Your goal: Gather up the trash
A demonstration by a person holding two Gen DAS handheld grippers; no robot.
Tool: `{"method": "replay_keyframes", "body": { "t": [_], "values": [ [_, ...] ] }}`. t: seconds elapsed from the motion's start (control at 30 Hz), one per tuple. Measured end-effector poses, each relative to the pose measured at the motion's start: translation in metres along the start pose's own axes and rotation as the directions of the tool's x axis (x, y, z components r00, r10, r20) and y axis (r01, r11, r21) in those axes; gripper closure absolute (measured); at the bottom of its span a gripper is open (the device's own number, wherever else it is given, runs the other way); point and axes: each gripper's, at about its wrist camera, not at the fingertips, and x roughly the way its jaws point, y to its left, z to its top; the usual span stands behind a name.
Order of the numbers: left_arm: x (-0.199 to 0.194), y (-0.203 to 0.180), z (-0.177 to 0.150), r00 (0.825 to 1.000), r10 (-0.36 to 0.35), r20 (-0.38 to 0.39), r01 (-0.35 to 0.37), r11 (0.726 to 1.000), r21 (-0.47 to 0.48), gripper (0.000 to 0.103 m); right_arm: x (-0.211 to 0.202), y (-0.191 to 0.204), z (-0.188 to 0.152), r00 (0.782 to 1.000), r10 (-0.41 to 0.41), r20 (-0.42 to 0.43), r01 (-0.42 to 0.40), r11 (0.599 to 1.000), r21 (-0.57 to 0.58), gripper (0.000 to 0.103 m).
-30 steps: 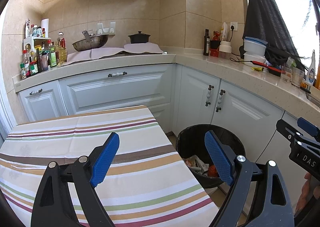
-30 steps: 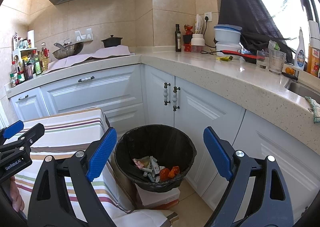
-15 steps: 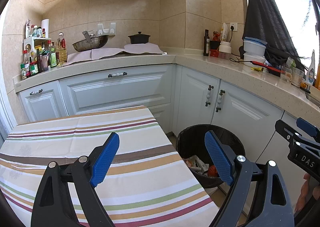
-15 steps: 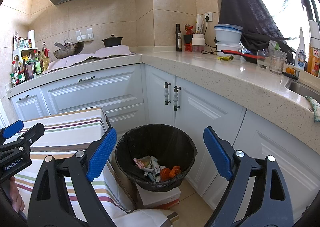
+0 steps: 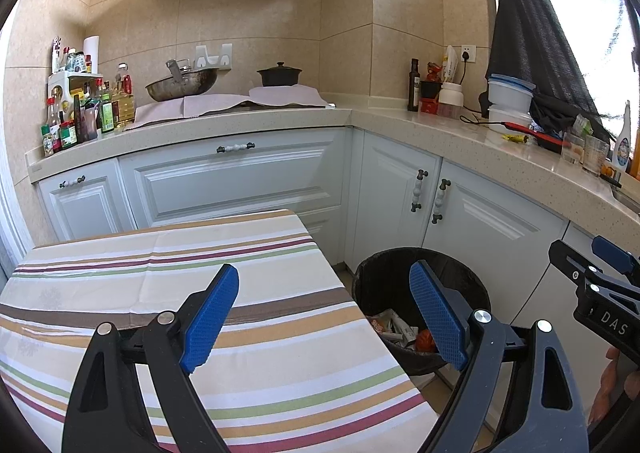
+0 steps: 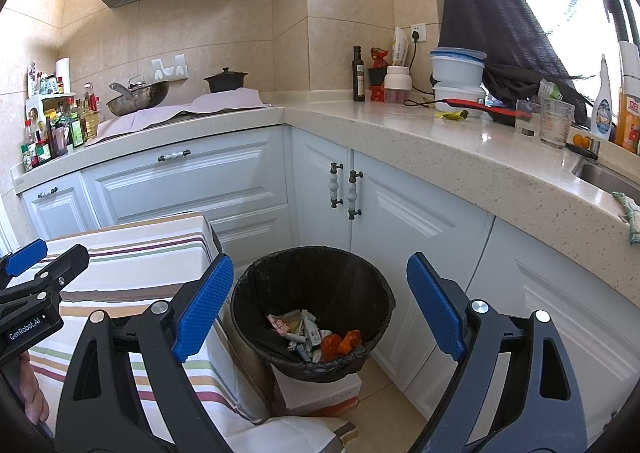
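Observation:
A black bin (image 6: 372,301) lined with a black bag stands on the floor beside the striped table; it also shows in the left wrist view (image 5: 372,285). Wrappers and orange trash (image 6: 316,335) lie at its bottom, also visible in the left wrist view (image 5: 400,333). My right gripper (image 6: 320,309) is open and empty, held above and in front of the bin. My left gripper (image 5: 324,317) is open and empty over the right edge of the striped tablecloth (image 5: 160,293). Each gripper shows at the edge of the other's view.
White cabinets (image 6: 240,181) and an L-shaped stone counter (image 6: 460,149) wrap the corner behind the bin. The counter holds a wok, a pot, bottles, containers and glasses. The bin rests on a white box (image 6: 320,389). A sink (image 6: 608,177) is at far right.

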Motion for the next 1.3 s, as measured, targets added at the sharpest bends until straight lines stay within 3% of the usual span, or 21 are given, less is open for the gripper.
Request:
{"method": "replay_keyframes", "body": {
  "t": [1.3],
  "values": [
    [0.0022,-0.0026,-0.0017,1.0,-0.008,0.003,0.008,1.0,0.001,0.018,-0.0005,0.0016,-0.0009,1.0,0.0,-0.004,0.0,1.0,-0.002,0.017]
  ]
}}
